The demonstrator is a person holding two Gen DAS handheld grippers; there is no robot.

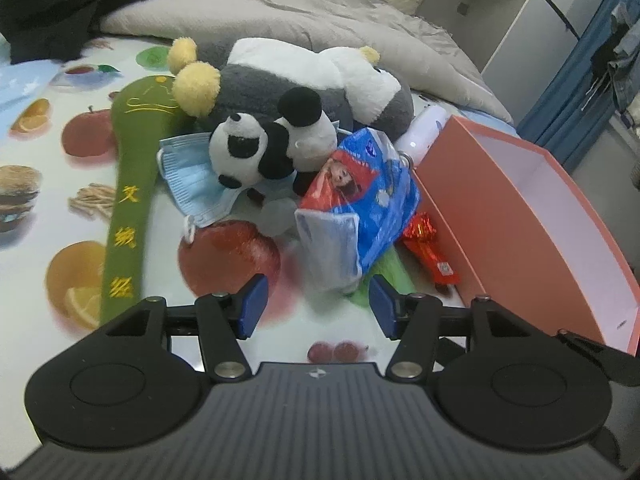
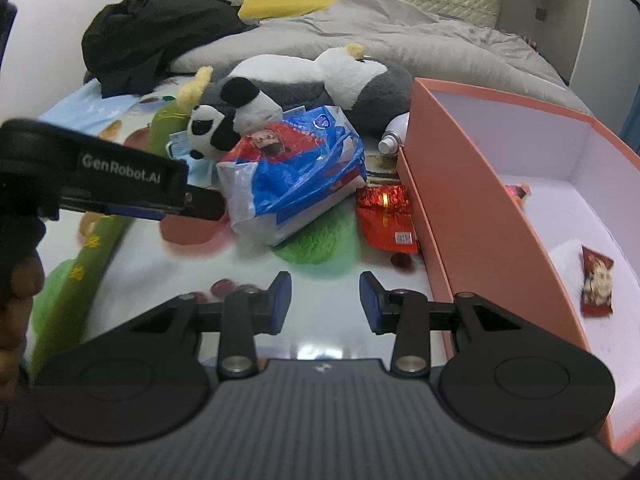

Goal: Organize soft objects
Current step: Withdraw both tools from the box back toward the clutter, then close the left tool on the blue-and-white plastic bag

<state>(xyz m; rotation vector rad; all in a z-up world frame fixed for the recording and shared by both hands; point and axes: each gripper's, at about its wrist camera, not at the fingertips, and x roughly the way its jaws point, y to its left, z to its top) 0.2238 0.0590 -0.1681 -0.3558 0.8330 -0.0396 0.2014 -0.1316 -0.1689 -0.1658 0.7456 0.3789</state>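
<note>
Two grippers I held over fruit-print sheet (image 1: 36,216), both empty. Far left: green plush stick (image 1: 130,208), lying flat. Next: blue face mask (image 1: 192,184) under small panda plush (image 1: 256,148), big grey-white plush (image 1: 320,80) behind. Middle: blue plastic packet (image 1: 360,192), just ahead of left gripper (image 1: 318,306), jaws spread, nothing between. Right gripper (image 2: 325,302) parted too, empty. Red candy wrapper (image 2: 384,216) beside pink box (image 2: 460,200); small snack packet (image 2: 597,286) inside box.

Bare bed sheet (image 2: 320,264) open ahead of both tools, pile of blue bag (image 2: 296,168) and panda (image 1: 260,148) blocking 12 o'clock, pink box wall (image 2: 460,200) at 2 o'clock.
</note>
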